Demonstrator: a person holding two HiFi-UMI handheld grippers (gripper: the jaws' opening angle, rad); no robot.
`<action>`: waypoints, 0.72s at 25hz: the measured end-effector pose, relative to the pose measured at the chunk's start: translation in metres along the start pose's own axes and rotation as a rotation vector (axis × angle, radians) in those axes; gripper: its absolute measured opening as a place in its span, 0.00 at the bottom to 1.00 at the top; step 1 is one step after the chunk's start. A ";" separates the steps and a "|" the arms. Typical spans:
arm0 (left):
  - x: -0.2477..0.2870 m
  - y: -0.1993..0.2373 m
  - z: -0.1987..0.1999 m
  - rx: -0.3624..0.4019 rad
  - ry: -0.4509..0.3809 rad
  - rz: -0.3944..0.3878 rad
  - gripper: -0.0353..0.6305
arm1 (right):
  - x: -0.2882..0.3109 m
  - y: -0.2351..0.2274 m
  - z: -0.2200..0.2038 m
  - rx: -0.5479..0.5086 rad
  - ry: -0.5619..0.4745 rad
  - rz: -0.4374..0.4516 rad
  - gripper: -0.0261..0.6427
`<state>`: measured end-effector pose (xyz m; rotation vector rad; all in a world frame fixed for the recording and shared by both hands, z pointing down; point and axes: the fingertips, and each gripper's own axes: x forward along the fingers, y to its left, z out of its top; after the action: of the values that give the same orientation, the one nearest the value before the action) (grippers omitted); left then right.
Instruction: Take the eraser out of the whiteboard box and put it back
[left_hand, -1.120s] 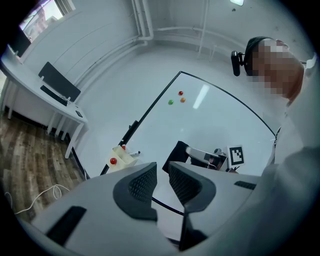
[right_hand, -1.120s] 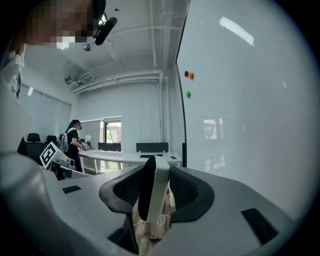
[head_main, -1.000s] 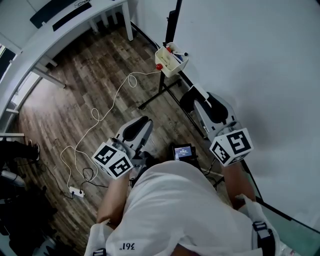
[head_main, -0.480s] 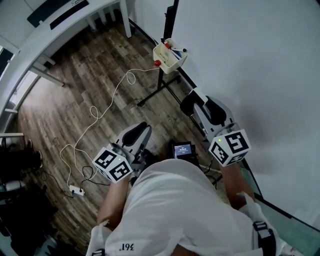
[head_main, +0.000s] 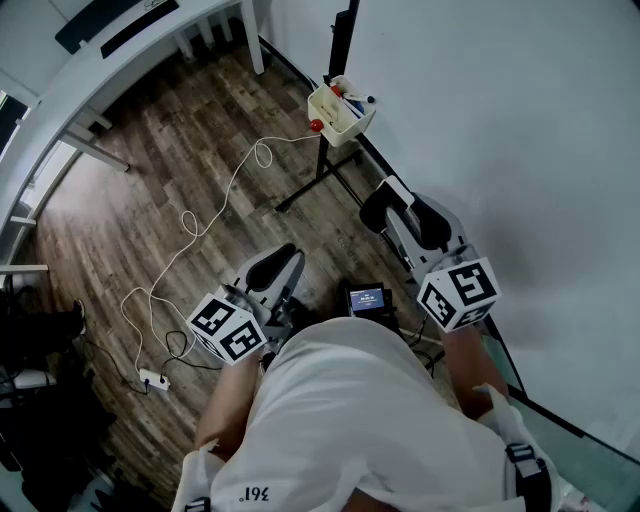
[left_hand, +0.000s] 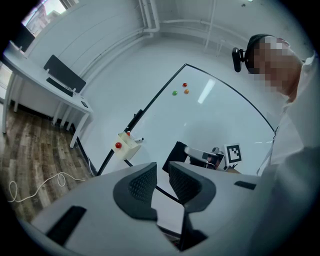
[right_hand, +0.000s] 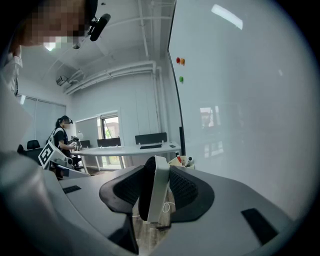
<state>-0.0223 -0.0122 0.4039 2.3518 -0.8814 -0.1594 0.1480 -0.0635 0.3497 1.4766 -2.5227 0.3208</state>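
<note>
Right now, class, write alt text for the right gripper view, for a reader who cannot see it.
The right gripper holds the eraser upright between its jaws, white back to the right, dark felt to the left. Past it, a whiteboard fills the right side, with the cream box at its lower edge.

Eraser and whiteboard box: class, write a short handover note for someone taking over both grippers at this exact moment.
Left gripper: jaws apart, nothing between them.
Right gripper: closed on the eraser, held edge-up.
Whiteboard box: hangs at the lower edge of the whiteboard, ahead of both grippers and well apart from them, with markers in it.
Done: the eraser is out of the box.
Left: carry the eraser forward along the board to the box, lower it in, and open the right jaws.
</note>
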 end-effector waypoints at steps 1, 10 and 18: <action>0.000 0.000 -0.001 -0.001 0.000 0.001 0.18 | 0.000 0.000 -0.001 0.000 0.002 0.000 0.30; 0.007 0.004 0.004 0.012 -0.007 -0.006 0.18 | 0.004 -0.004 0.003 -0.022 -0.001 -0.005 0.30; 0.028 0.005 0.026 0.060 -0.032 -0.023 0.18 | 0.017 -0.008 0.019 -0.080 -0.017 0.000 0.30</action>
<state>-0.0112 -0.0458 0.3884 2.4219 -0.8862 -0.1824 0.1460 -0.0871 0.3365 1.4557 -2.5177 0.2059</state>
